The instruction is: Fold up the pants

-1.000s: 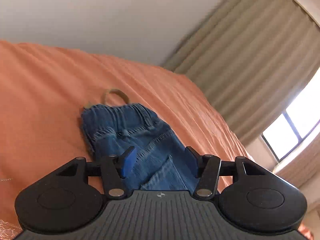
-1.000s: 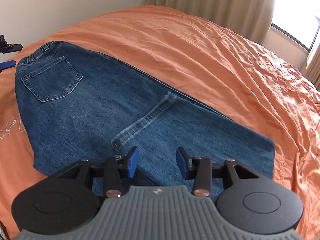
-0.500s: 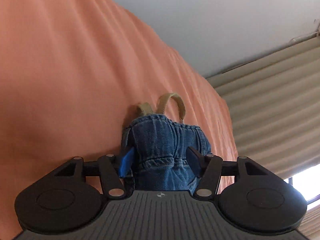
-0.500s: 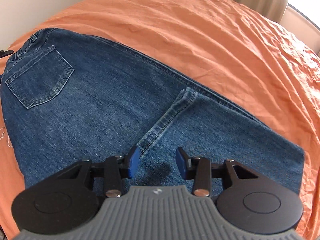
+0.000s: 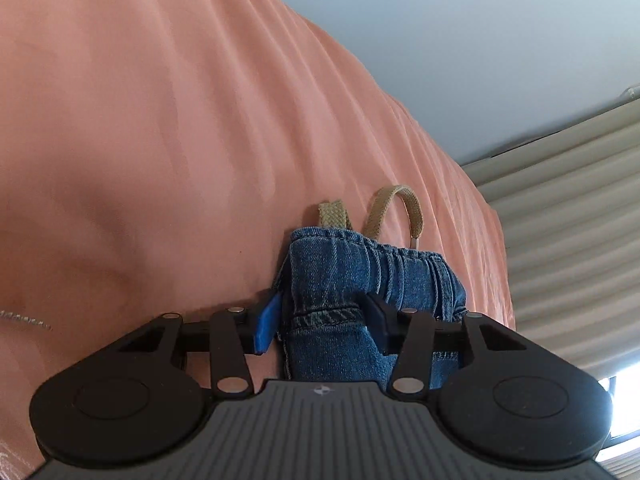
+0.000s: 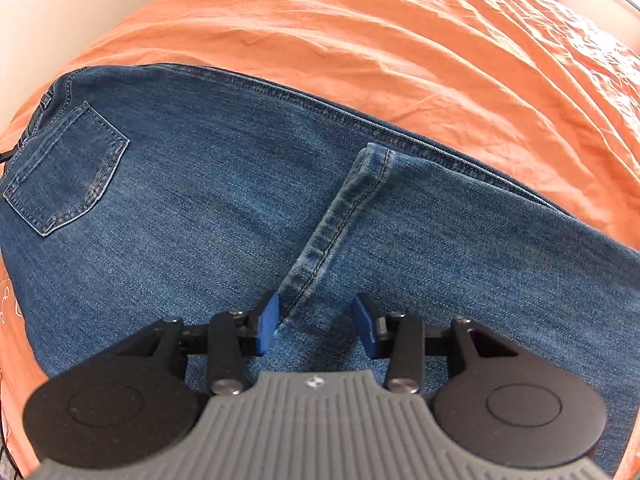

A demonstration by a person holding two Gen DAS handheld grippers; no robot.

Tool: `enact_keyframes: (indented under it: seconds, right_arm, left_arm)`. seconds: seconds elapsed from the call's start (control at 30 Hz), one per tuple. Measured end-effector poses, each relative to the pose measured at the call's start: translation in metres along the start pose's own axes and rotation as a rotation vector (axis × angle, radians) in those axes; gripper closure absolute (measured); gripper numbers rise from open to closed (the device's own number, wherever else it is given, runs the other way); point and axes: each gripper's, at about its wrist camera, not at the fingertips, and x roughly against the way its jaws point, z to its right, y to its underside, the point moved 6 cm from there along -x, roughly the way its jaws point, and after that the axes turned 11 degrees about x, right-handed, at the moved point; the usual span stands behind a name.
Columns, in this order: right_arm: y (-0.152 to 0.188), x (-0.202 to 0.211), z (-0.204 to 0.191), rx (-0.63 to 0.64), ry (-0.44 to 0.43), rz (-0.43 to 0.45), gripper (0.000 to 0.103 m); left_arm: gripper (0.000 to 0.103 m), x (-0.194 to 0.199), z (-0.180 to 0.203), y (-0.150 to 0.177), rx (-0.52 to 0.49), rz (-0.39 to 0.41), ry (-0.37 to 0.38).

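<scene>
Blue denim pants (image 6: 224, 200) lie on an orange bedspread (image 6: 400, 40), one leg folded back so its stitched hem (image 6: 340, 220) crosses the fabric. A back pocket (image 6: 66, 168) shows at the left. My right gripper (image 6: 316, 322) is open, low over the denim, the near end of the hem between its pads. In the left wrist view the elastic waistband (image 5: 360, 280) sits between the open jaws of my left gripper (image 5: 322, 326), with a tan drawstring (image 5: 404, 208) beyond it. Whether the pads touch the cloth, I cannot tell.
The orange bedspread (image 5: 160, 140) spreads wide around the pants. A pale wall (image 5: 480, 40) and beige curtains (image 5: 568, 220) stand beyond the bed. A bright window (image 5: 624, 404) is at the right edge.
My left gripper has swung round and closed in on the waistband, which now lies between its jaws. My right gripper has dropped lower and forward onto the folded leg's hem.
</scene>
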Motion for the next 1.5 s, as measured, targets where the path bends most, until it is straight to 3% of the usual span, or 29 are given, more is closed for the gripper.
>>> enact_keyframes:
  seconds: [0.03,0.13,0.23,0.33,0.5,0.77,0.9,1.0,1.13,1.3,1.4,1.5]
  right_arm:
    - [0.0,0.001,0.001,-0.003,-0.003,0.0,0.063]
    - [0.0,0.0,0.002,-0.004,-0.007,-0.003,0.063]
    - [0.0,-0.001,0.002,-0.001,-0.007,-0.008,0.063]
    - [0.001,-0.002,0.002,-0.007,-0.002,-0.007,0.062]
    - [0.003,-0.001,0.001,-0.016,0.004,0.001,0.062]
    - [0.0,0.017,0.0,-0.045,0.038,0.017,0.064]
    - [0.005,0.05,0.007,-0.093,0.044,0.085,0.064]
    - [0.017,0.077,0.011,-0.139,0.044,0.121,0.064]
    - [0.044,0.099,0.019,-0.205,0.047,0.124,0.064]
    - [0.089,0.112,0.028,-0.275,0.07,0.123,0.064]
    - [0.114,0.117,0.03,-0.326,0.088,0.134,0.064]
    - [0.133,0.118,0.028,-0.348,0.079,0.14,0.064]
  left_arm:
    - [0.034,0.002,-0.001,0.001,0.014,-0.004,-0.012]
    - [0.03,-0.009,-0.005,0.009,0.074,-0.044,0.014]
    - [0.034,-0.024,-0.004,0.008,0.107,-0.097,0.024]
    - [0.057,-0.028,-0.005,0.008,0.097,-0.095,0.049]
    - [0.076,-0.014,0.006,0.011,0.037,-0.061,0.117]
    - [0.082,0.049,0.075,0.059,-0.397,0.017,0.336]
    - [0.082,0.086,0.101,0.111,-0.613,0.004,0.418]
    - [0.084,0.105,0.116,0.162,-0.777,-0.053,0.457]
    - [0.084,0.114,0.117,0.235,-0.986,-0.185,0.398]
    - [0.084,0.101,0.089,0.316,-1.196,-0.326,0.315]
    - [0.083,0.086,0.059,0.349,-1.307,-0.374,0.223]
    - [0.081,0.096,0.034,0.356,-1.34,-0.437,0.16]
